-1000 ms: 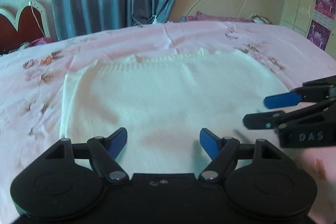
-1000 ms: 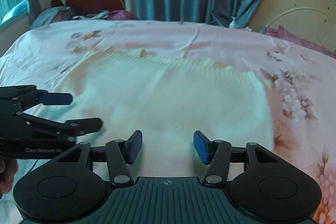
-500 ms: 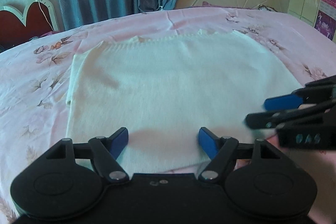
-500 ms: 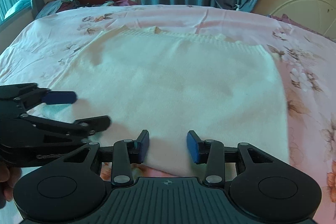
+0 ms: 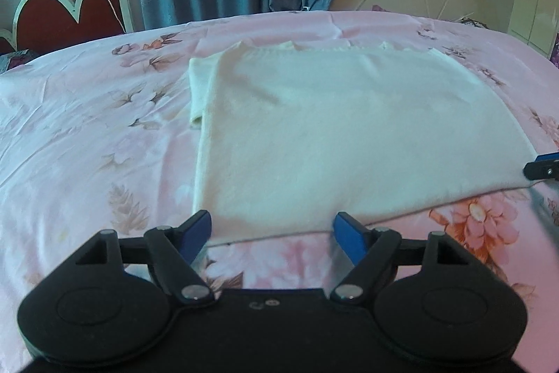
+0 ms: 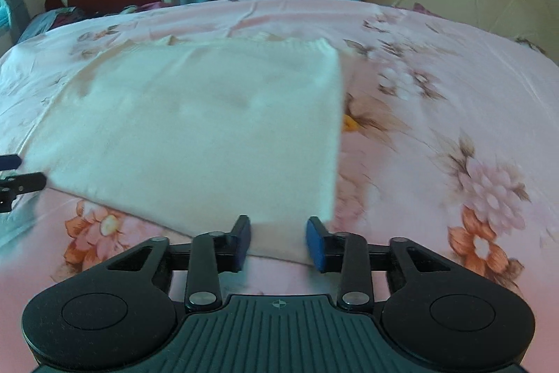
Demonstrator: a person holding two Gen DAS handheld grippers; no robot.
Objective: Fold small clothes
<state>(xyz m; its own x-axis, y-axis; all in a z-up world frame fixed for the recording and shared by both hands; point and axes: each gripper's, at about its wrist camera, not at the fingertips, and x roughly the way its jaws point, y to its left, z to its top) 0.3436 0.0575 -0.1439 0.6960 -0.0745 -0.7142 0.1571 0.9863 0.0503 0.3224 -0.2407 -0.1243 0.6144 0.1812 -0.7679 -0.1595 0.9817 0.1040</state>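
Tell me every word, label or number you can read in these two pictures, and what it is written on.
None can be read.
The left claw has small raised marks on its black body, not legible as letters.
The right claw bears only a small crosshair symbol, no words.
The white garment and the pink floral bedsheet show no writing.

Left gripper [image 5: 272, 235] and right gripper [image 6: 278, 242] fingers spread.

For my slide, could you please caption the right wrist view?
Open right gripper at the near edge of a folded white garment on a pink floral bedsheet.
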